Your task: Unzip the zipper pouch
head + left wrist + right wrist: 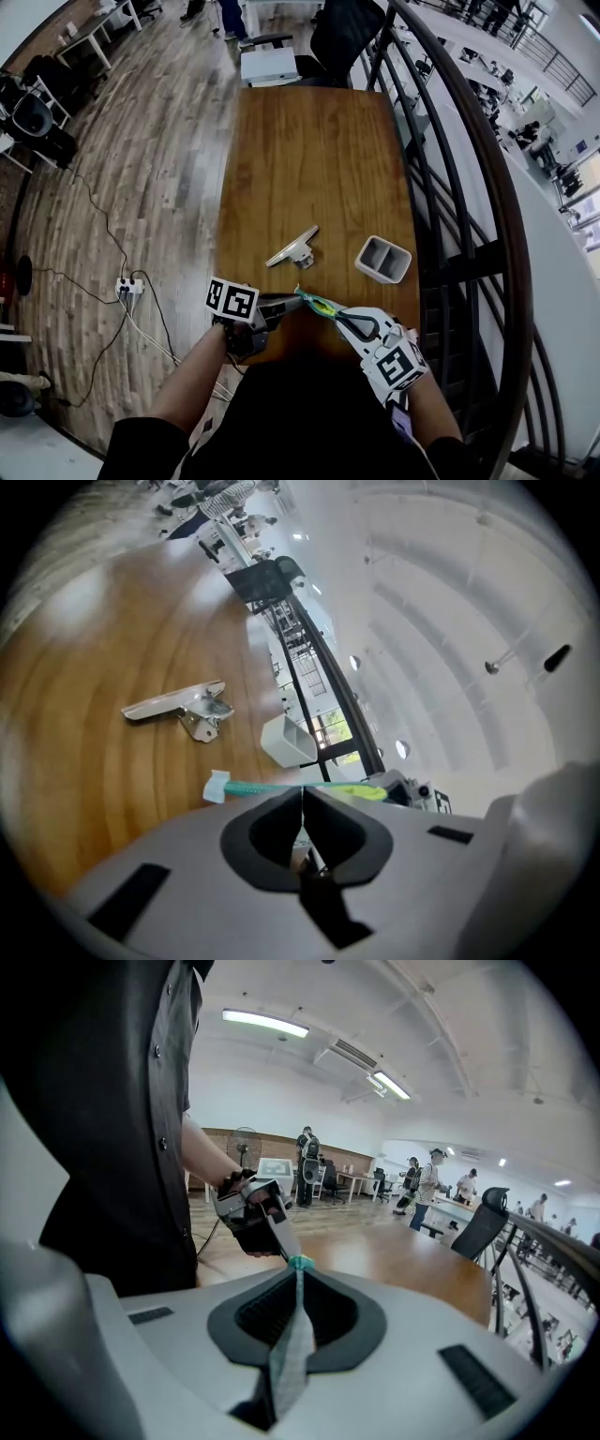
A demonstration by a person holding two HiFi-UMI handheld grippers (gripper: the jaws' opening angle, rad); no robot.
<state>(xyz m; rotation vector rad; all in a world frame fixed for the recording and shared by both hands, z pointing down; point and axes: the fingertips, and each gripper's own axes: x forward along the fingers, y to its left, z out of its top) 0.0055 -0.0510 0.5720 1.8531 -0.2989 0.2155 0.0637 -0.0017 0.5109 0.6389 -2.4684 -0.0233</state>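
Pinching the zipper pouch (320, 305) from opposite ends, left gripper (295, 297) and right gripper (340, 317) hold it over the table (309, 169).

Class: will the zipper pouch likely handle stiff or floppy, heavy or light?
Probably floppy: the zipper pouch creases flat between the right gripper's jaws. Likely light: the left gripper holds its other end by a thin pinch.

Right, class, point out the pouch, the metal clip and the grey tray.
Pouch (319, 304), head view, teal-yellow middle.
Metal clip (291, 250), head view, flat bar.
Grey tray (371, 269), head view, near wall.
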